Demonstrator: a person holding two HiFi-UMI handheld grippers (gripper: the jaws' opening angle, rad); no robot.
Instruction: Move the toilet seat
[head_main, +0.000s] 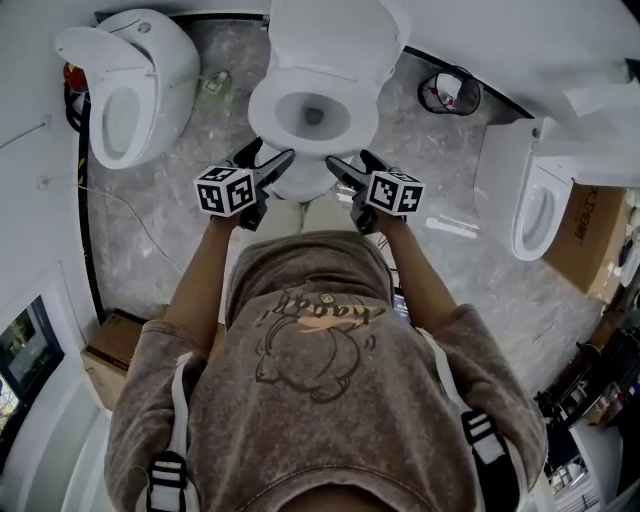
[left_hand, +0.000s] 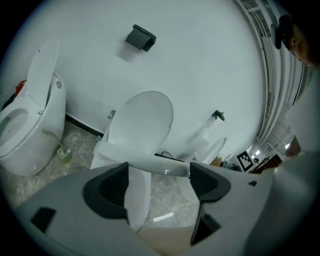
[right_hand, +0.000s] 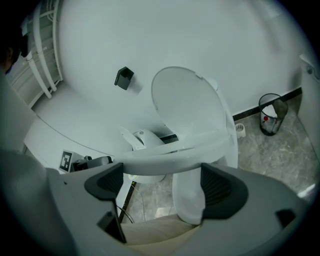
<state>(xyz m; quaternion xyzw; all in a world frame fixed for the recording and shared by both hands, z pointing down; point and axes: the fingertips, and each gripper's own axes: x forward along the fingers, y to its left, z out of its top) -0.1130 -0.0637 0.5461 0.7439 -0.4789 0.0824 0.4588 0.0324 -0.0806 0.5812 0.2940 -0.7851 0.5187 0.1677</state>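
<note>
The white toilet (head_main: 313, 115) stands right in front of me, its lid (head_main: 330, 35) tipped up against the wall. The seat ring (head_main: 270, 95) lies over the bowl. My left gripper (head_main: 274, 150) and right gripper (head_main: 346, 157) are both at the bowl's front edge, side by side, jaws spread. In the left gripper view the seat's front rim (left_hand: 155, 164) runs across the gap of the open left gripper (left_hand: 157, 182). In the right gripper view the same rim (right_hand: 170, 152) crosses the gap of the open right gripper (right_hand: 162, 182). Neither pair of pads pinches it.
A second toilet (head_main: 130, 85) stands at the left and another white fixture (head_main: 540, 205) at the right. A black wire wastebasket (head_main: 450, 92) sits by the wall. Cardboard boxes (head_main: 110, 350) (head_main: 590, 240) flank me. The floor is grey marble tile (head_main: 150, 230).
</note>
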